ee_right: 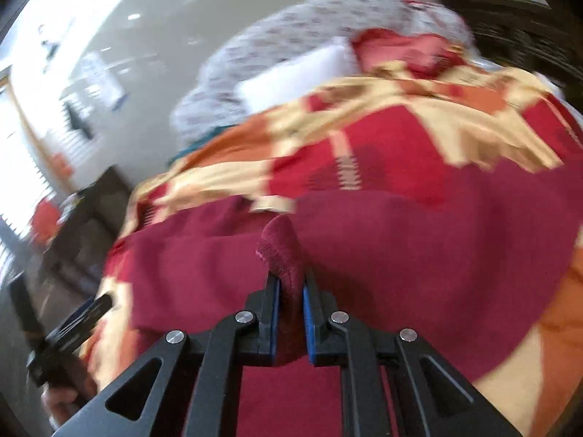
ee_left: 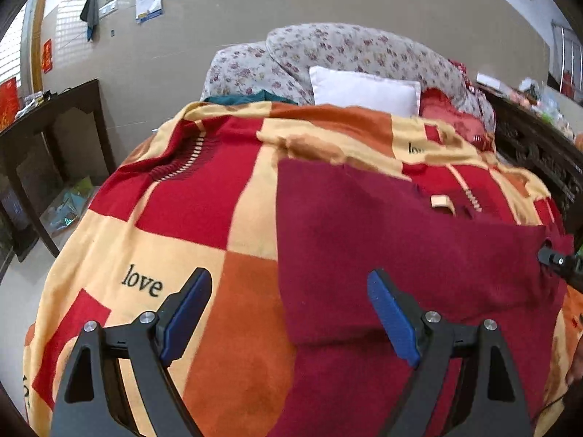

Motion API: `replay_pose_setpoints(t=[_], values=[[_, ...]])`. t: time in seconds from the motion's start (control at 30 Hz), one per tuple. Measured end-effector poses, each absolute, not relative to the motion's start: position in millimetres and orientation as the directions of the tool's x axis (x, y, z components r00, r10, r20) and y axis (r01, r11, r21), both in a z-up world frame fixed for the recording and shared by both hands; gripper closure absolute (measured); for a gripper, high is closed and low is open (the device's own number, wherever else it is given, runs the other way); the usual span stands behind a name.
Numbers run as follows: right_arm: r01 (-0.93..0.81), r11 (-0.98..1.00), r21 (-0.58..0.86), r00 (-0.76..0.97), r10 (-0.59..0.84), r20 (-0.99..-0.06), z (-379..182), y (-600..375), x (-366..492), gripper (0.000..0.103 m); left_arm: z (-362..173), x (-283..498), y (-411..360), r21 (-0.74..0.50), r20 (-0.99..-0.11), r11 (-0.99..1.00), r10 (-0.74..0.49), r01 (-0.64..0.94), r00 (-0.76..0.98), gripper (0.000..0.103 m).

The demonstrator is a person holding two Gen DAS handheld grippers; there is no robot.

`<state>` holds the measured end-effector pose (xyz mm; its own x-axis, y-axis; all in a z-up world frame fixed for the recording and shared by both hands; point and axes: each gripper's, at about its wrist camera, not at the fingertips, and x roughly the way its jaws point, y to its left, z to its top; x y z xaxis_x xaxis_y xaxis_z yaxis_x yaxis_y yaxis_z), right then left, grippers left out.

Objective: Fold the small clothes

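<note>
A dark red knitted garment (ee_left: pixel 400 240) lies spread on a checked red, orange and cream blanket (ee_left: pixel 182 200) on a bed; a tan label (ee_left: pixel 442 202) shows near its far edge. My left gripper (ee_left: pixel 289 275) hovers open over the garment's left edge, nothing between its blue pads. My right gripper (ee_right: pixel 290 276) is shut on a raised fold of the garment (ee_right: pixel 400 240), which bulges up between the pads. The right wrist view is blurred. The right gripper's tip (ee_left: pixel 557 260) shows at the garment's right side, and the left gripper (ee_right: pixel 83 320) at the lower left.
A white pillow (ee_left: pixel 364 89) and floral bedding (ee_left: pixel 328 47) lie at the far end of the bed, with a teal cloth (ee_left: pixel 251 98) beside them. A dark wooden table (ee_left: pixel 54 116) stands to the left, dark carved furniture (ee_left: pixel 528 145) to the right.
</note>
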<state>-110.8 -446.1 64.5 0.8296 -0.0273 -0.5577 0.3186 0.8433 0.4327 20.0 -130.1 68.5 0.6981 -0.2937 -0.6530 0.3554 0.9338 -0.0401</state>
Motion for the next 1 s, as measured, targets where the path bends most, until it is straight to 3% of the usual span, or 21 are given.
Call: replay_pose_setpoints(t=[0.07, 0.1, 0.13, 0.2, 0.3, 0.37, 0.4, 0.43, 0.57, 0.63, 0.73, 0.83, 0.9, 1.0], values=[[0.321, 0.791, 0.52, 0.831, 0.027, -0.555, 55.2, -465.4, -112.7, 0.087, 65.2, 20.7, -132.5, -0.032, -0.662, 0.933, -0.289, 0.359, 0.692, 0.016], [0.32, 0.757, 0.57, 0.836, 0.057, -0.546, 50.5, -472.5, -114.1, 0.079, 64.1, 21.2, -132.6, -0.028, -0.665, 0.933, -0.285, 0.358, 0.691, 0.016], [0.307, 0.727, 0.615, 0.846, 0.088, -0.526, 47.0, -477.3, -114.6, 0.058, 63.8, 22.1, -132.1, -0.028, -0.665, 0.935, -0.281, 0.353, 0.692, 0.016], [0.245, 0.693, 0.678, 0.872, 0.149, -0.467, 42.8, -477.5, -115.1, 0.038, 64.2, 23.3, -129.4, -0.038, -0.663, 0.938, -0.282, 0.345, 0.693, 0.016], [0.237, 0.721, 0.651, 0.875, 0.134, -0.466, 47.6, -468.2, -112.0, 0.035, 64.6, 25.5, -125.7, -0.05, -0.663, 0.941, -0.281, 0.334, 0.694, 0.016], [0.242, 0.767, 0.595, 0.868, 0.103, -0.485, 48.4, -462.2, -106.7, 0.037, 64.7, 26.0, -124.4, -0.052, -0.665, 0.943, -0.278, 0.329, 0.693, 0.016], [0.253, 0.788, 0.562, 0.862, 0.08, -0.5, 49.1, -459.7, -103.7, 0.057, 65.0, 26.2, -124.0, -0.053, -0.666, 0.943, -0.278, 0.328, 0.692, 0.016], [0.269, 0.811, 0.519, 0.854, 0.047, -0.517, 51.2, -456.6, -102.1, 0.097, 66.0, 25.9, -124.1, -0.052, -0.666, 0.943, -0.278, 0.328, 0.693, 0.016], [0.266, 0.835, 0.482, 0.886, -0.015, -0.463, 72.2, -455.2, -129.1, 0.095, 70.8, 27.2, -125.9, -0.037, -0.648, 0.943, -0.274, 0.33, 0.711, 0.016], [0.325, 0.84, 0.433, 0.888, -0.115, -0.445, 84.9, -460.4, -151.0, 0.095, 73.6, 28.5, -130.4, -0.034, -0.646, 0.941, -0.277, 0.336, 0.711, 0.016], [0.386, 0.828, 0.407, 0.851, -0.149, -0.503, 77.1, -475.9, -150.8, 0.095, 69.6, 33.4, -145.8, -0.011, -0.651, 0.937, -0.272, 0.349, 0.709, 0.016], [0.396, 0.804, 0.444, 0.792, -0.054, -0.608, 52.2, -483.8, -137.8, 0.092, 60.8, 37.3, -159.5, 0.008, -0.681, 0.934, -0.257, 0.358, 0.686, 0.016], [0.397, 0.781, 0.482, 0.794, -0.03, -0.607, 52.4, -488.9, -145.0, 0.091, 60.0, 36.6, -165.7, 0.017, -0.684, 0.929, -0.259, 0.37, 0.682, 0.016], [0.425, 0.771, 0.475, 0.817, -0.1, -0.568, 69.4, -491.0, -166.4, 0.089, 61.8, 38.0, -172.0, 0.049, -0.667, 0.929, -0.244, 0.368, 0.704, 0.016]])
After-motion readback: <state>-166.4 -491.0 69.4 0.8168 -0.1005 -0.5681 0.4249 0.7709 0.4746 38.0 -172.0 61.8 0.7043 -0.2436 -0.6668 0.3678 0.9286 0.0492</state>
